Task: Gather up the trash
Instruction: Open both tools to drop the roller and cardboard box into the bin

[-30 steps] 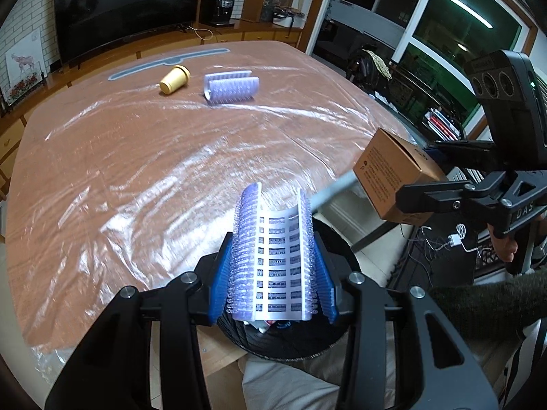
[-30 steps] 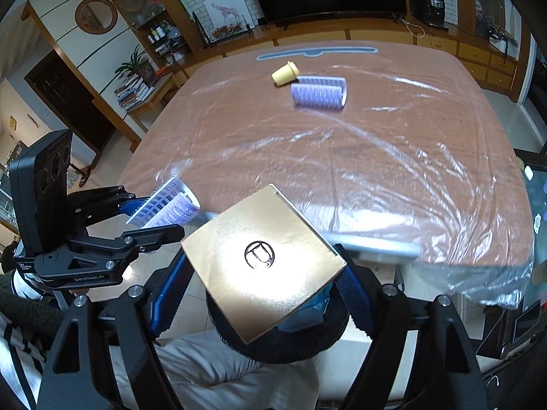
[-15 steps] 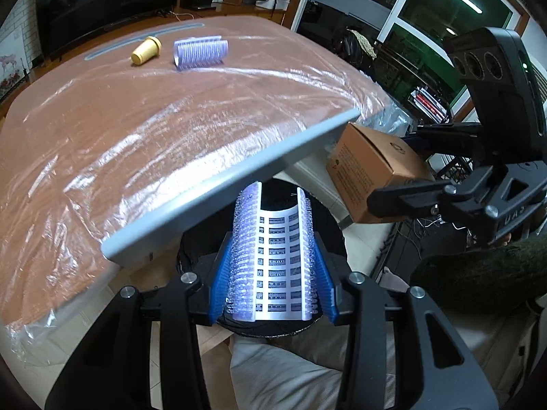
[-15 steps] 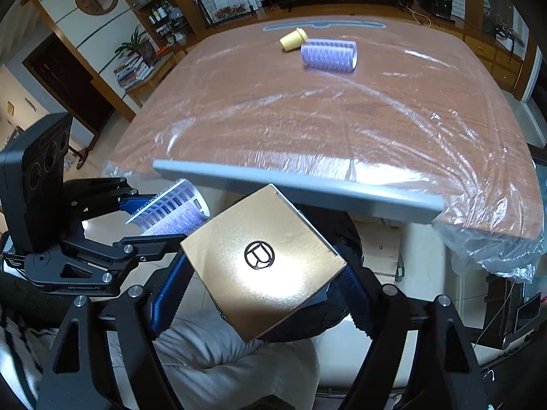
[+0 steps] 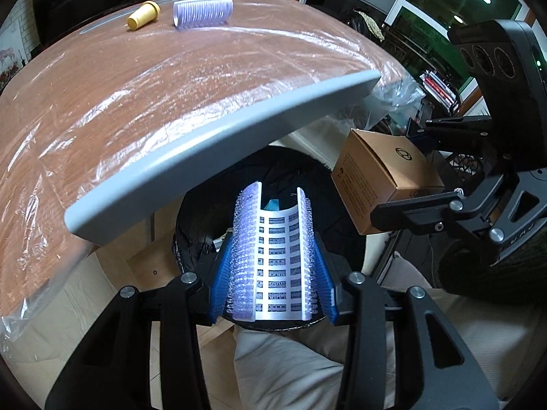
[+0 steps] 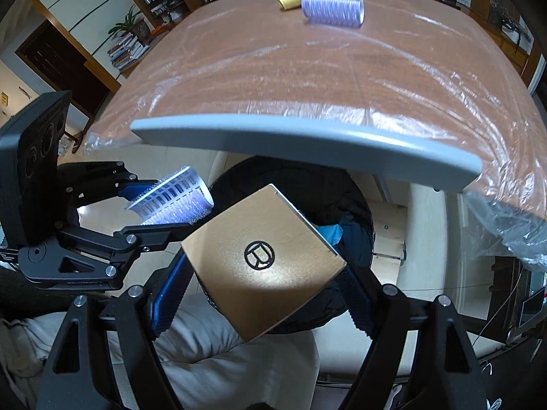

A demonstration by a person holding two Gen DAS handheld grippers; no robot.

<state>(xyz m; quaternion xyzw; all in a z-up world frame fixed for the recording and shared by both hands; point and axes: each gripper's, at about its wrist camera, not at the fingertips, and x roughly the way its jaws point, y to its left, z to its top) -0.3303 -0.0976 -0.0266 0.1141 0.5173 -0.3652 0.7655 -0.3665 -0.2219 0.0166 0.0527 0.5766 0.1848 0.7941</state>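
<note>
Left wrist | table (image 5: 205, 78) under clear plastic film; black bin (image 5: 283, 171) below edge

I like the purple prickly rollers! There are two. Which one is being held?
The roller pinched in the left tongs, hanging over the black bin. The other roller lies loose on the far tabletop beside a yellow cup.

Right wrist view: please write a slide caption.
Right gripper holds a brown box above the black bin.

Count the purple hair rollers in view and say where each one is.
2. One hair roller is clamped in the left gripper above the black bin; the other lies on the table beside the yellow cup.
</note>
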